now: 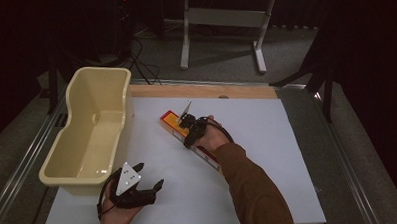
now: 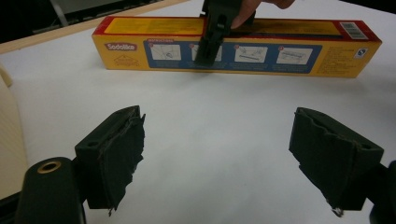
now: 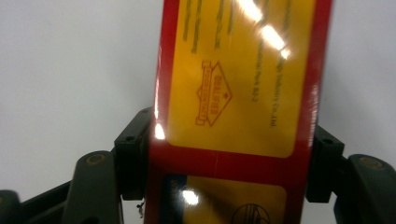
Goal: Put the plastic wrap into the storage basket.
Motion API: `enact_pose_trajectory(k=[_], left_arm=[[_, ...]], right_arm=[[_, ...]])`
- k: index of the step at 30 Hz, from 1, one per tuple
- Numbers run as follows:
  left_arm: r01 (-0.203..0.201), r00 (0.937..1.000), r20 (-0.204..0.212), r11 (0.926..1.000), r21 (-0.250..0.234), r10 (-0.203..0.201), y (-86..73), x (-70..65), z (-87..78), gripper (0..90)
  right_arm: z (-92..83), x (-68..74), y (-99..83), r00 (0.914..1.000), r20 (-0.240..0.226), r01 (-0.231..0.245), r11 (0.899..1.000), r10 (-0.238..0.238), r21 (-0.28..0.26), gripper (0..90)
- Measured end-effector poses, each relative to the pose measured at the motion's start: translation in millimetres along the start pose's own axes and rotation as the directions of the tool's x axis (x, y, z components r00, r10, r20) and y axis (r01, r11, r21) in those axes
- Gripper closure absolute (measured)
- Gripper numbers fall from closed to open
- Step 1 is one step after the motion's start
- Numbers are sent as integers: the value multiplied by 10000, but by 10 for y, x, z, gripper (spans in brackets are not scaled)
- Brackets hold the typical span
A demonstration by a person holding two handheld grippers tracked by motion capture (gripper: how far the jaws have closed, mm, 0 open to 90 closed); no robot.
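A long yellow-and-red box (image 1: pixel 187 140) lies flat on the white sheet (image 1: pixel 267 139), well to the right of the cream tub (image 1: pixel 94 125) and apart from it. It runs slantwise, its far end nearer the tub's back corner, its near end hidden under the person's brown sleeve (image 1: pixel 251 187).

The right gripper (image 1: pixel 189 130) sits over the box about midway along the part that shows, the hand (image 1: pixel 212 136) behind it. In the right gripper view the box (image 3: pixel 238 93) passes straight between the two black jaws, one against each long red edge, pads touching both sides: the tool pinches the box across its width. In the left gripper view the same gripper (image 2: pixel 212 39) straddles the box (image 2: pixel 233 49) from above, one jaw down over the printed side face, a fingertip (image 2: pixel 243 16) showing behind it. The box's underside rests on the sheet there.

The left gripper (image 1: pixel 149 179) is held low near the tub's near right corner, well apart from the box and on the near side of it. Its jaws point toward the box and stand spread wide, with bare sheet between them and nothing held. Its pads (image 2: pixel 123 151) look ragged at the edges. The left hand (image 1: pixel 117 210) grips the tool from the sheet's near edge, the grey plate (image 1: pixel 126 178) on top.
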State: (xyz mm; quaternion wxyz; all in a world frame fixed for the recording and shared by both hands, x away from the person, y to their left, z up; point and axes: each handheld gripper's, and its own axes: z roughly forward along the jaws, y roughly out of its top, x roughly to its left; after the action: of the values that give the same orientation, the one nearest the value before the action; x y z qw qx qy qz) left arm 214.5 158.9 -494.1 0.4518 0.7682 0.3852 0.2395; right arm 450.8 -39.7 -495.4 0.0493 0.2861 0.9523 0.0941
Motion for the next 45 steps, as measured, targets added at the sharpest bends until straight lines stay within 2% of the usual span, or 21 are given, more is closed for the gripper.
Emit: enact_pose_trajectory(k=[5,8,10,13,15,16,18,19,20,21,24,28,32,36,39,42,45], left_arm=[[21,10000,-13,10000,-38,-21,1,-1,-1,177],[15,10000,-20,10000,-6,-15,1,2,0,177],[9,10000,-26,10000,0,-9,1,2,1,177],[16,10000,-32,10000,6,-16,-1,3,0,177],[12,10000,-46,10000,12,-12,-3,2,-1,178],[8,10000,-48,10000,5,-8,-2,2,-2,177],[6,10000,-55,10000,4,-6,-2,2,-2,178],[6,10000,-55,10000,4,-6,-2,2,-2,178],[-8,10000,-52,10000,19,8,-1,1,0,178],[-19,10000,-54,10000,27,19,-1,1,3,178],[-51,9999,-99,10000,64,52,-1,0,4,178],[36,9999,-108,10000,29,-36,-3,4,9,180],[3,9999,-110,10000,12,-3,-3,3,1,180],[8,9999,-113,10000,10,-8,-3,2,4,180],[-14,9999,-108,10000,25,14,-3,1,6,180],[-31,9999,-97,10000,60,32,-2,-6,11,180],[-51,10000,-72,10000,70,51,-2,-10,18,180]], right_arm=[[6,-13,48,9997,-122,-188,9982,195,572,360],[14,-52,54,9972,-380,-622,9954,651,734,378],[6,-47,73,9962,-241,-805,9912,834,1053,392],[-6,-3,106,9938,97,-1104,9790,1104,1715,403],[-17,-10,96,9859,-24,-1639,9689,1672,1854,406],[-23,-28,82,9802,-229,-1892,9640,1969,1870,406],[-42,-63,45,9704,-725,-2138,9594,2302,1841,407],[-42,-63,45,9704,-725,-2138,9594,2302,1841,407],[-56,-65,17,9606,-1060,-2345,9538,2570,1876,408],[-66,-60,8,9563,-1173,-2437,9518,2678,1862,408],[-120,-43,1,9435,-1632,-2625,9511,2884,1631,409],[-237,-5,2,9306,-2155,-2755,9538,2959,1200,410],[-398,1,-8,8998,-3049,-3032,9498,3120,770,409],[-531,-5,-25,8674,-3944,-3137,9487,3034,401,409],[-617,-18,-29,8412,-4442,-3362,9416,3083,170,409],[-691,-53,-39,8072,-4965,-3696,9292,3192,-36,409],[-749,-98,-57,7648,-5527,-4053,9141,3310,-134,409]])
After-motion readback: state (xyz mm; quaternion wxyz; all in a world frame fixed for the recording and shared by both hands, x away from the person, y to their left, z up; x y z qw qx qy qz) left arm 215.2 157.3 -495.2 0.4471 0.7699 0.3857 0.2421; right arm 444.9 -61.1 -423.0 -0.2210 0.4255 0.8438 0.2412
